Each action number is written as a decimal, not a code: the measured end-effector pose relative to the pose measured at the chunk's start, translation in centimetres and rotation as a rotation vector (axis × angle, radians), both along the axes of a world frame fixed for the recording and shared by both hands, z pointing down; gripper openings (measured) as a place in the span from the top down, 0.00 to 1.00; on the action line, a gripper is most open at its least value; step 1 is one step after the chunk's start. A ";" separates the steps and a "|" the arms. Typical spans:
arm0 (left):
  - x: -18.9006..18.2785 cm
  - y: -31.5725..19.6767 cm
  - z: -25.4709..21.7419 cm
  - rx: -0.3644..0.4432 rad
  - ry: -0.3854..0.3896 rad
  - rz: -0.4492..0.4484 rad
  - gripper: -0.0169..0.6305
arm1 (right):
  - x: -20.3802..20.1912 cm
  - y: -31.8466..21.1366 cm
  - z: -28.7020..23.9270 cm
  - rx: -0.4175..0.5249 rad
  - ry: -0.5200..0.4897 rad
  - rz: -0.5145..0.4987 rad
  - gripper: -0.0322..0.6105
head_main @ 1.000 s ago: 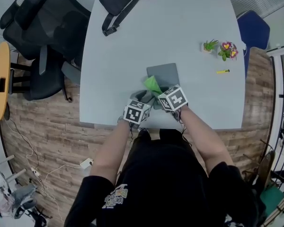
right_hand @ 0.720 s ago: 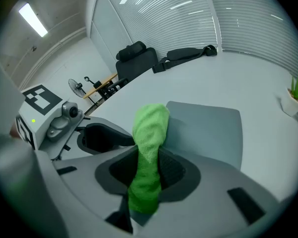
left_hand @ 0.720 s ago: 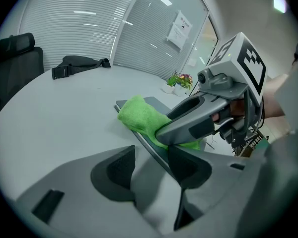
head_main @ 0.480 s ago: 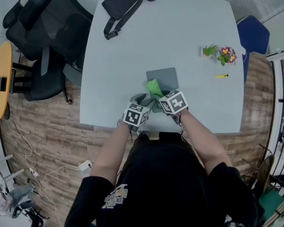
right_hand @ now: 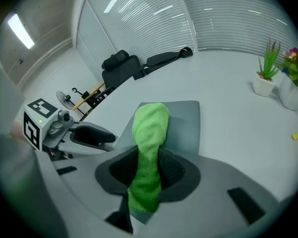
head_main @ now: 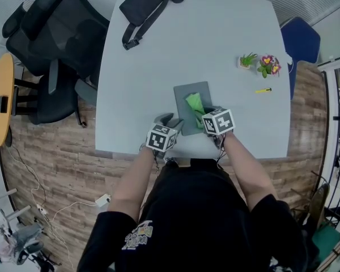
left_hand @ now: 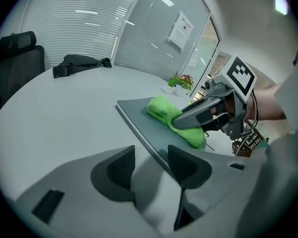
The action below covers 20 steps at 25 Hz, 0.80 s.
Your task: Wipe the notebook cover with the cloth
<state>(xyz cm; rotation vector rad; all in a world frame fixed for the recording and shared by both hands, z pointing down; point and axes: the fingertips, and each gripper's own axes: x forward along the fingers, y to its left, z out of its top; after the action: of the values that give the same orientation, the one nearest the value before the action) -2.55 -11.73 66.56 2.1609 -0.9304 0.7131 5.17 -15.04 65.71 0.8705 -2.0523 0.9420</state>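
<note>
Head view: the grey notebook point(head_main: 187, 94) lies flat on the desk point(head_main: 141, 67) at the person's twelve o'clock. The right tool point(head_main: 204, 117) holds the green cloth point(head_main: 194, 102) on its cover.

Left gripper view: the left tool point(left_hand: 151, 166) is spread and empty, with the notebook's corner at its one o'clock.

Right gripper view: the jaws pinch the cloth, which looks soft and limp. The stiff notebook may slide, so steady its near edge.

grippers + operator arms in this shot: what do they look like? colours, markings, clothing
The left gripper and right gripper have grey plastic bodies with dark jaw pads. Each carries a white cube with black square markers. The person wears a black short-sleeved T-shirt.
</note>
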 end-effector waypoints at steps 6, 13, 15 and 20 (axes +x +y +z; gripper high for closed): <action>0.0 0.0 0.0 -0.002 0.003 0.000 0.65 | 2.2 -0.3 0.0 0.001 -0.006 0.071 0.78; 0.0 -0.1 0.0 -0.002 0.003 0.000 0.65 | 4.4 -0.4 -0.1 0.005 -0.004 0.128 0.78; 0.0 -0.2 0.0 -0.001 0.004 0.001 0.65 | 5.3 -0.4 0.0 0.006 0.007 0.152 0.78; -0.1 -0.1 0.0 -0.001 0.004 0.002 0.65 | 7.6 -0.1 0.2 -0.001 0.035 0.208 0.78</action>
<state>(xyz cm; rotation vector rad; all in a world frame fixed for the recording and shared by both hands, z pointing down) -2.69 -11.82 66.55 2.1618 -0.9256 0.7105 12.76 -15.17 65.88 1.1084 -1.9584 1.0297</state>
